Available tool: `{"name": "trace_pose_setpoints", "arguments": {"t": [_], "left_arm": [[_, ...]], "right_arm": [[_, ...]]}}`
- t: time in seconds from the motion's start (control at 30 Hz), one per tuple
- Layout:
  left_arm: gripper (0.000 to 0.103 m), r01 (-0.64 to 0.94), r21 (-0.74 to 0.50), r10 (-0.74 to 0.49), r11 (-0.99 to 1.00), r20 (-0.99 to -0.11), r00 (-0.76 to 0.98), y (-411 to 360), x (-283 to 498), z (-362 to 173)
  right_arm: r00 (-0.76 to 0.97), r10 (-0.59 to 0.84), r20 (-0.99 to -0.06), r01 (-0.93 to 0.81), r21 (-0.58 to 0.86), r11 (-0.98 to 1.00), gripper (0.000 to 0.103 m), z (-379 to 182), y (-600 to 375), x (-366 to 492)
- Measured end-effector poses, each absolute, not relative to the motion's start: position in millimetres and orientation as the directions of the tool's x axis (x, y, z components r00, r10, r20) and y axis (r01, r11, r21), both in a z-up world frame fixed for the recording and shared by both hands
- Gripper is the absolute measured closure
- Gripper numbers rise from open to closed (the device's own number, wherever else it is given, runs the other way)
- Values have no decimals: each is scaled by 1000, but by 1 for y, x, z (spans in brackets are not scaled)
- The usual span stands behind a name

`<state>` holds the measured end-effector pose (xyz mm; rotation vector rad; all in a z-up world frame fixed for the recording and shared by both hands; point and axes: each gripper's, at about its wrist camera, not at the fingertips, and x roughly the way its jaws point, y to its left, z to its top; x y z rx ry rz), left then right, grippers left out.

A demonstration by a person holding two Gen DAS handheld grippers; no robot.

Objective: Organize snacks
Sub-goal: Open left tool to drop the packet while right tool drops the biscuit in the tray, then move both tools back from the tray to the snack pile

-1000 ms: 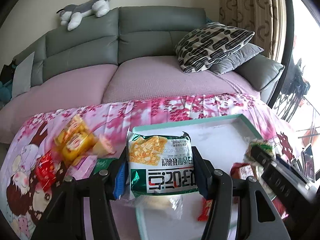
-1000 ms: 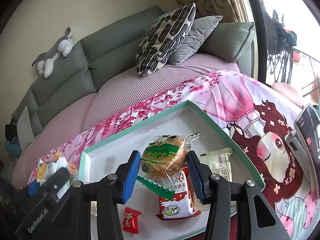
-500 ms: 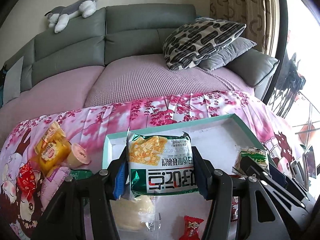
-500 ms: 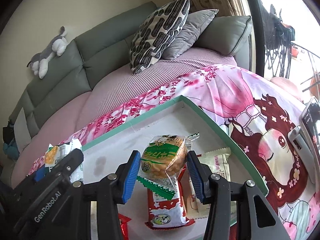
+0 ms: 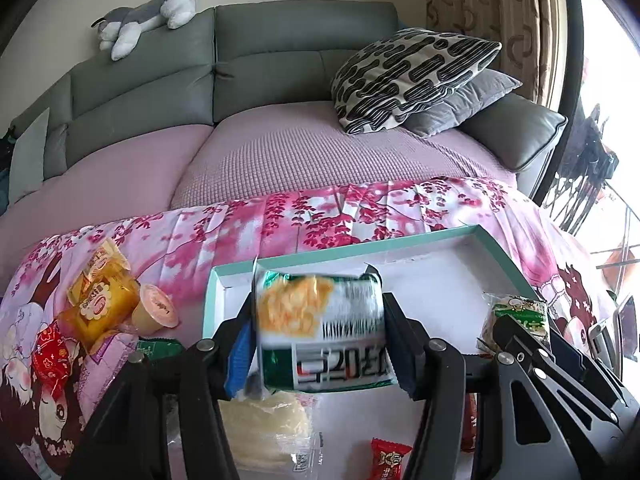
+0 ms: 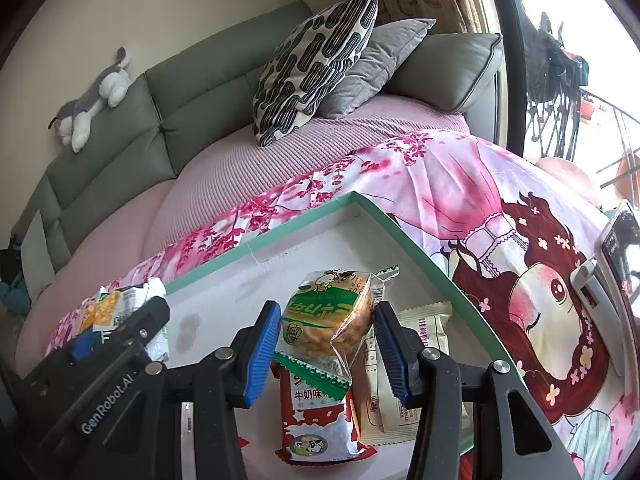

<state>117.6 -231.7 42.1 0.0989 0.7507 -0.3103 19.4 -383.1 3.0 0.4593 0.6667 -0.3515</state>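
Note:
My left gripper (image 5: pixel 318 340) is shut on a green and white cracker packet (image 5: pixel 320 328), blurred by motion, above the left part of the white tray with a teal rim (image 5: pixel 348 248). My right gripper (image 6: pixel 326 340) is shut on a green-labelled round cake packet (image 6: pixel 328 314) above the tray (image 6: pixel 404 236). The left gripper and its packet show at the left of the right wrist view (image 6: pixel 120 320). The right gripper's packet shows at the right of the left wrist view (image 5: pixel 516 316).
In the tray lie a red and white milk snack (image 6: pixel 316 416), a cream packet (image 6: pixel 404 380), a clear bag of pale wafers (image 5: pixel 268 428) and a small red candy (image 5: pixel 388 452). Yellow cakes (image 5: pixel 100 304), a jelly cup (image 5: pixel 156 308) and a red packet (image 5: pixel 50 356) lie left of it. A phone on a stand (image 6: pixel 612 264) is right.
My left gripper has carried the cracker packet rightward over the tray, and the packet now blurs and sits tilted between the jaws. The right gripper has moved slightly with its cake packet.

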Motion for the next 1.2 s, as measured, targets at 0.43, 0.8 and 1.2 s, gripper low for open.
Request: {"name": "trace_pose_setpoints", "arguments": {"t": [0.43,0.8,1.2], "left_arm": [[20,210,-14,-158,978,-707,690,-211,121,50],[13,85,-6,-63,996,-714,698,-186,129,44],[0,37,-34,-50,999,-712,701,-174,131,42]], "right_arm": [[703,-200,-683,460,222,860,19,-2,-379,25],[679,-217,-701,464,181,867,2,-5,-377,28],[665,-230,-710,486,178,856,0,-4,-381,26]]}}
